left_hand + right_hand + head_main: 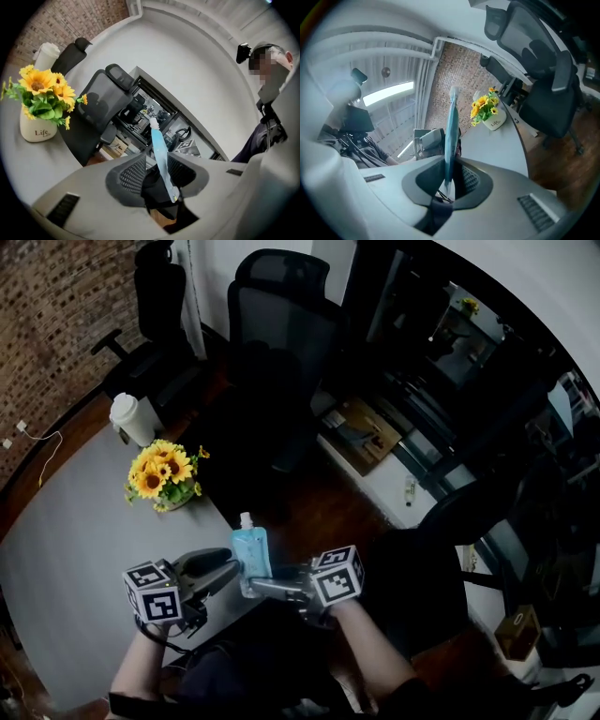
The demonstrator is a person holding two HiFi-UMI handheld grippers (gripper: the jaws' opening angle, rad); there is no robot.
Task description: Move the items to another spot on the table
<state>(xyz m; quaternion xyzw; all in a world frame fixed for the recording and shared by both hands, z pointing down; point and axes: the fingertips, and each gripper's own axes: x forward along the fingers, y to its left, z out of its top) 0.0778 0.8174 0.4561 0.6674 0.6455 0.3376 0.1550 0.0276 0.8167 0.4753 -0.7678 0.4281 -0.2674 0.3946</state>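
I log: grey table (66,549) | brick wall (56,306) behind it | black chairs (281,315) beyond it | wood floor (319,507) beside it

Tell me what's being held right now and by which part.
The right tongs clamp the blue pouch by its bottom edge; left tongs straddle it, open.

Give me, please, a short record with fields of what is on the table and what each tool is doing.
held item: blue pouch with a white cap, upright, between the two tools
right tool: shut on the pouch's edge
left tool: jaws apart, the pouch between them, not clamped
table: grey, carries the two items below
item one: sunflowers in a white pot
item two: lidded white cup, beyond the pot
beyond the table: black office chairs
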